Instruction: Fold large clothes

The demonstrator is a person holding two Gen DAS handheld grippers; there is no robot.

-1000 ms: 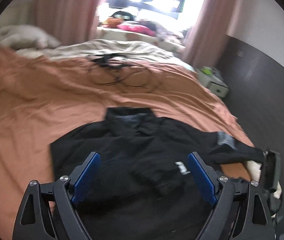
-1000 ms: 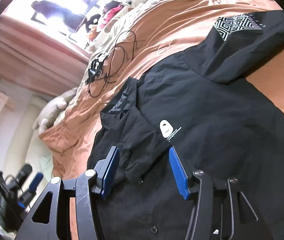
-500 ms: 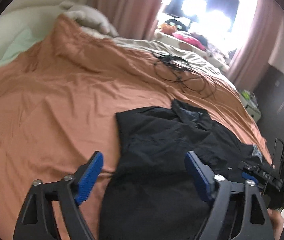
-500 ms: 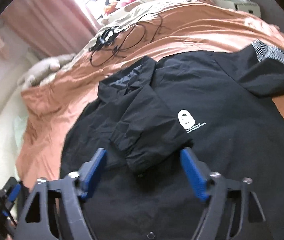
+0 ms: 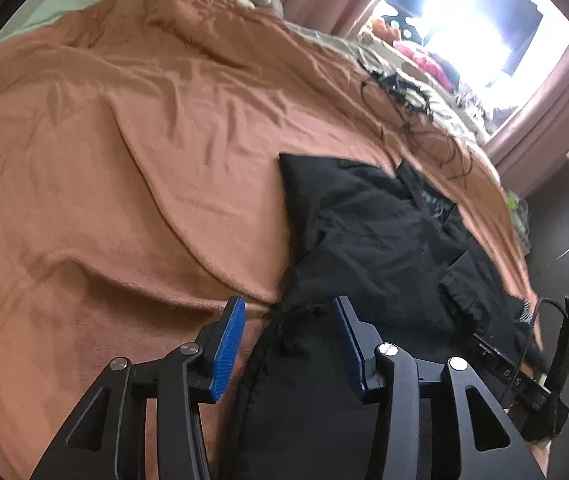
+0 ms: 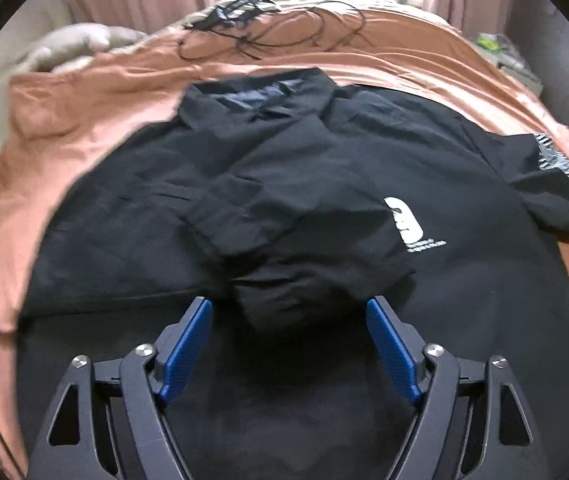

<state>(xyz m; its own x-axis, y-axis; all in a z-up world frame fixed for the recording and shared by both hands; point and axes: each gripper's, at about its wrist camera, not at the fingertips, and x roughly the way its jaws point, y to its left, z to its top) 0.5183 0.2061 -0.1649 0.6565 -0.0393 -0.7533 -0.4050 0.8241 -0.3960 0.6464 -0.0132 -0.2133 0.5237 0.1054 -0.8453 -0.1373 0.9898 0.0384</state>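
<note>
shirt [image 6: 324,200], black, lies flat on orange blanket [image 5: 124,160]; one sleeve folded in, other still out. left gripper [image 5: 288,344] closing astride its side hem, not pinching; right gripper [image 6: 288,344] closing, empty. most folding remains.

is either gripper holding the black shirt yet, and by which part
Nothing is held yet. The left gripper is closing around the black shirt's side edge; the right gripper is closing above its folded sleeve.
</note>
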